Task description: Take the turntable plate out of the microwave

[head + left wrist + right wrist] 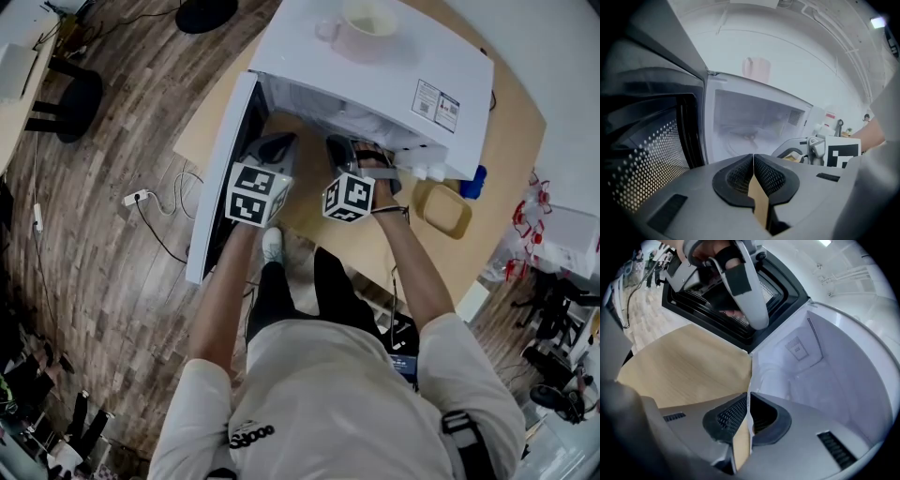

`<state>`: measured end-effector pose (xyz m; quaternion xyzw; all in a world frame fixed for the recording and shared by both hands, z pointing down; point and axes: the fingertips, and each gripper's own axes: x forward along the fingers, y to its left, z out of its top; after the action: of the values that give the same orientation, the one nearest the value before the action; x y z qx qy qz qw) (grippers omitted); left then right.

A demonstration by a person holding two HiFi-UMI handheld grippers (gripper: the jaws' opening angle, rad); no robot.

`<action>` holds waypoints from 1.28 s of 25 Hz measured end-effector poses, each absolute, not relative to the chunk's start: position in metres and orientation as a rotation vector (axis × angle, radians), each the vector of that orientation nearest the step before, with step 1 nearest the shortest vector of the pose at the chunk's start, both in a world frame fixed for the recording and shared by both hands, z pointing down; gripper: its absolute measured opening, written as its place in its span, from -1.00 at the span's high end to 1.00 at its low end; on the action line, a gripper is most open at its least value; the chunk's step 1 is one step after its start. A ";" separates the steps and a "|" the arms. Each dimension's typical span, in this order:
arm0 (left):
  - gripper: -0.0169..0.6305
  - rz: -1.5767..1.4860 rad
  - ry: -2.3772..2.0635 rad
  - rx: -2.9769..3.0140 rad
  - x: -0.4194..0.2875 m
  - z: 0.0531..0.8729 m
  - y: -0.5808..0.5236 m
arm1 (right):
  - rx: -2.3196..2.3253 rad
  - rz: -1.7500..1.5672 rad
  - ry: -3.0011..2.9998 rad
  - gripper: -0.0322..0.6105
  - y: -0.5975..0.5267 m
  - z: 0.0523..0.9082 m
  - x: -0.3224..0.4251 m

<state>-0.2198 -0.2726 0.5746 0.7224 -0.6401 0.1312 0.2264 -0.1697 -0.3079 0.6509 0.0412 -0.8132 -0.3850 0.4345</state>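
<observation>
The white microwave (375,70) stands on a wooden table with its door (225,178) swung open to the left. The clear glass turntable plate shows as faint round outlines (740,140) on the cavity floor. Its thin pale rim (749,380) runs between the pads of my right gripper (747,401), which is shut on it at the cavity mouth (339,145). My left gripper (753,157) is shut with nothing between its pads. It hovers by the door, in front of the opening (281,141). Most of the plate is hard to make out.
A pale mug (366,23) sits on top of the microwave. A yellow tray (445,211) and a blue object (473,183) lie on the table (689,366) right of it. The open door (773,289) stands close to the left gripper (740,282).
</observation>
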 end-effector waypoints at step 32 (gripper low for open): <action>0.89 0.424 -1.603 1.979 -0.201 0.616 -0.263 | 0.350 -1.316 -1.878 0.35 -0.332 0.654 -0.163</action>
<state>-0.2006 -0.2634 0.6157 0.7366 -0.5968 0.1578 0.2764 -0.1631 -0.3322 0.6540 0.1384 -0.7423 -0.5202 0.3991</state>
